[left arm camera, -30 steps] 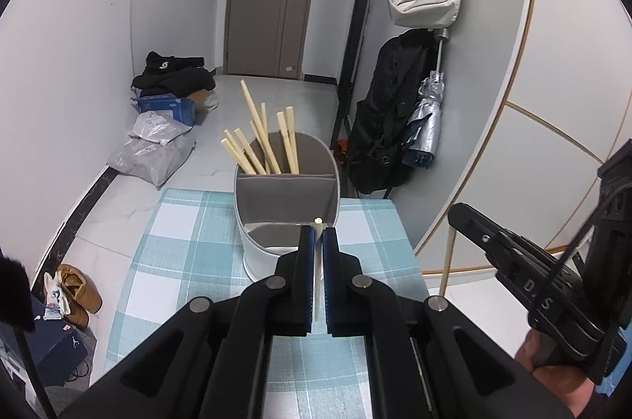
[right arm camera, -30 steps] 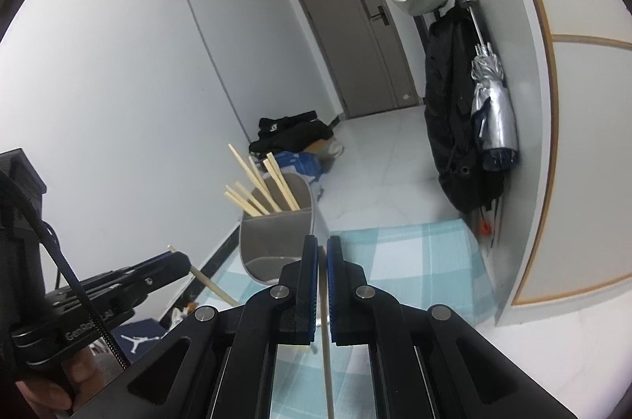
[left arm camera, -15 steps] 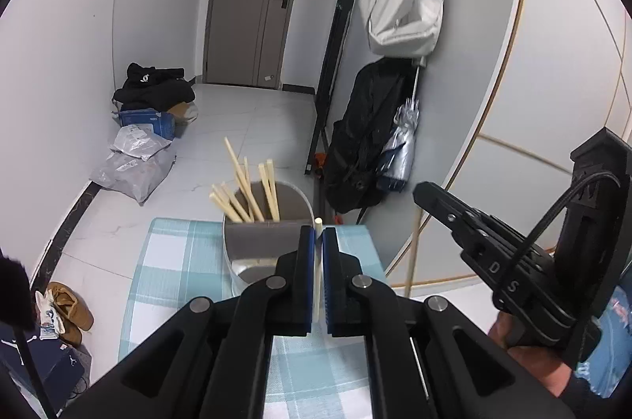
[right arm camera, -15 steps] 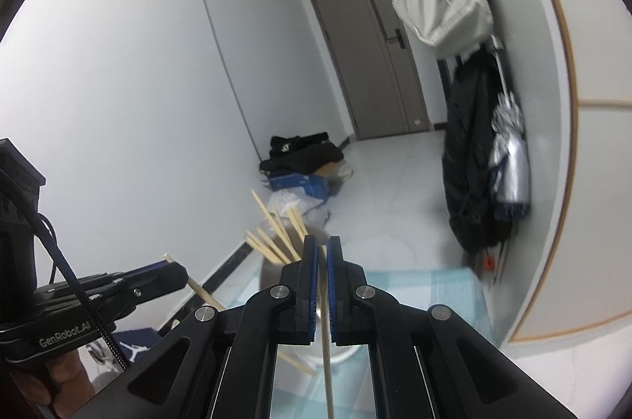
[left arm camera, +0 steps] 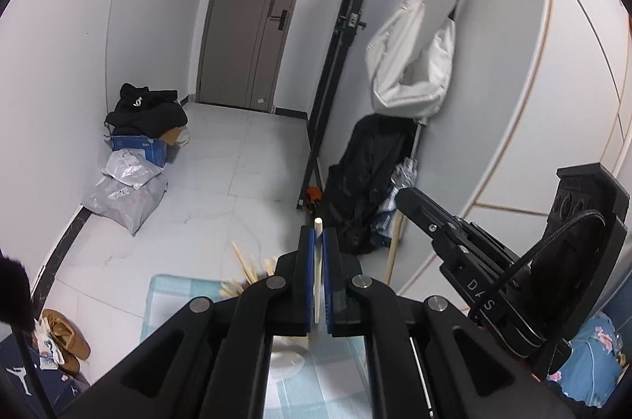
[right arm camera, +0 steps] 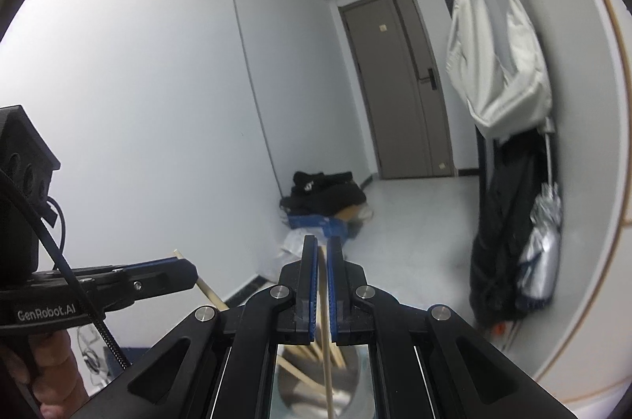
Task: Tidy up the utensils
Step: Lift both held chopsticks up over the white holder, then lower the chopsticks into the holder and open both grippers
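Left gripper (left arm camera: 316,245) pinches one chopstick (left arm camera: 317,225), right gripper (right arm camera: 322,257) another (right arm camera: 326,352). Holder (right arm camera: 351,391) mostly hidden behind fingers; only left view shows the tablecloth (left arm camera: 173,290).

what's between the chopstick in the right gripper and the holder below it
Nothing visible blocks it. The right gripper is shut on a chopstick hanging down toward the holder; only the chopsticks already inside crowd its left part.
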### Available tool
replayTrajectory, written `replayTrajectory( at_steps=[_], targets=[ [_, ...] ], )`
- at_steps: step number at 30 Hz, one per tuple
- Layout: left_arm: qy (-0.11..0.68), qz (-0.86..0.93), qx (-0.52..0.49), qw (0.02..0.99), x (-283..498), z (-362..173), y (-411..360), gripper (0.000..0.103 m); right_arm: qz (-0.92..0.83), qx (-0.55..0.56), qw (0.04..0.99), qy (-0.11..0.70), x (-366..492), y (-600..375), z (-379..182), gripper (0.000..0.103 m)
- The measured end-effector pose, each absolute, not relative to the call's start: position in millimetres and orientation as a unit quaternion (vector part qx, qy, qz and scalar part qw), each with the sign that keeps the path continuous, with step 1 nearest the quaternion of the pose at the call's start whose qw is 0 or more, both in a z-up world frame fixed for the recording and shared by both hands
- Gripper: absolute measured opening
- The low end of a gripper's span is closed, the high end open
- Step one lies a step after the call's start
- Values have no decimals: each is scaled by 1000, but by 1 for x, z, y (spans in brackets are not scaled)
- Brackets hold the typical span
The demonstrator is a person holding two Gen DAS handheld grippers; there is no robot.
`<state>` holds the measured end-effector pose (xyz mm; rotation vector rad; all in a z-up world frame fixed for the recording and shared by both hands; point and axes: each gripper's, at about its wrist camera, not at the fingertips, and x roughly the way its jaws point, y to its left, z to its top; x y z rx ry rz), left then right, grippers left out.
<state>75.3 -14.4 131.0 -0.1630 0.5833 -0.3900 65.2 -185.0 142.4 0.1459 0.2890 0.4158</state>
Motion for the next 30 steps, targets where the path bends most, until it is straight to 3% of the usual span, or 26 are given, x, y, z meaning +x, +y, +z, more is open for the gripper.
replayTrajectory(
  at_steps=[13, 30],
  targets=[
    [312, -169, -71, 932, 120, 106, 11, 1, 214, 69, 969, 100, 131, -160, 151, 4],
    [348, -180, -70, 917, 142, 58, 14, 1, 215, 61, 969, 109, 160, -143, 82, 4]
  ],
)
